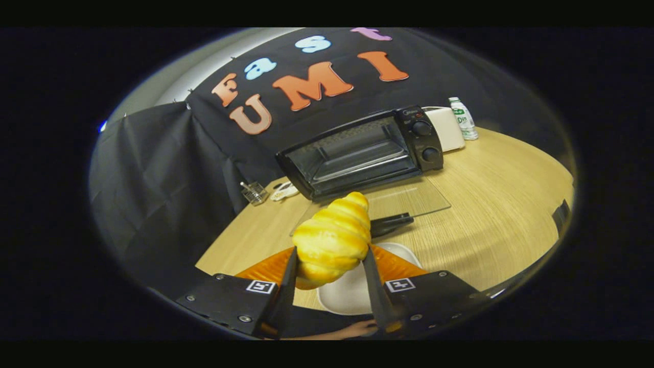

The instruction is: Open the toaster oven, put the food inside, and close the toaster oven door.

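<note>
One croissant (333,239) clamped in the gripper (331,255), toaster oven (363,152) open beyond.

Both fingers press on the croissant's sides, holding it lifted above a white plate (352,294) on the wooden table (500,214). Just ahead lies the oven's glass door (409,199), folded flat down on the table, its dark handle (391,223) nearest the fingers. Past it, the cavity gapes, rack visible, two knobs (426,140) on one side. Farther back: a small bottle (464,118) and a white box (445,129). Step looks like carry-to-oven: opening done, food picked. Next move likely needs going forward over the door, keeping high enough to clear the handle, then into the cavity before letting go.
</note>
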Action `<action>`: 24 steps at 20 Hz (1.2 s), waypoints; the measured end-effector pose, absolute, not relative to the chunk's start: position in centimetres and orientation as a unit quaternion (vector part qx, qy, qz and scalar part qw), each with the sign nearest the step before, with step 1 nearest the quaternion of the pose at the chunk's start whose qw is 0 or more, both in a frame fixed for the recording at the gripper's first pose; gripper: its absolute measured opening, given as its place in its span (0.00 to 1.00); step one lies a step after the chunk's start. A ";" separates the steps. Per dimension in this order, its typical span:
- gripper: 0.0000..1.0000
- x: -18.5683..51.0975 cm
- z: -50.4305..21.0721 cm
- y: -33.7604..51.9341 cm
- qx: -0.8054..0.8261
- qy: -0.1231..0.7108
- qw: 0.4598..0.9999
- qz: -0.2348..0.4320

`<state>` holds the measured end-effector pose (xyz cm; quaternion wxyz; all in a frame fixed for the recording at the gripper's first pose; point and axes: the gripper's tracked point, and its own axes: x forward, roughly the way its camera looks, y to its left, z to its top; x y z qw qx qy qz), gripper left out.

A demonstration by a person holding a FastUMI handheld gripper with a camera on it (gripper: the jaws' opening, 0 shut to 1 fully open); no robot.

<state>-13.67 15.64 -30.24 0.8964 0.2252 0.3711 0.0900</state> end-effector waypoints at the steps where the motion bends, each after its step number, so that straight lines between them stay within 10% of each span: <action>1: 0.63 -12.3 -30.0 15.8 0.245 0.362 0.895 0.089; 24: 0.63 9.2 -34.2 15.8 0.436 0.285 0.853 0.035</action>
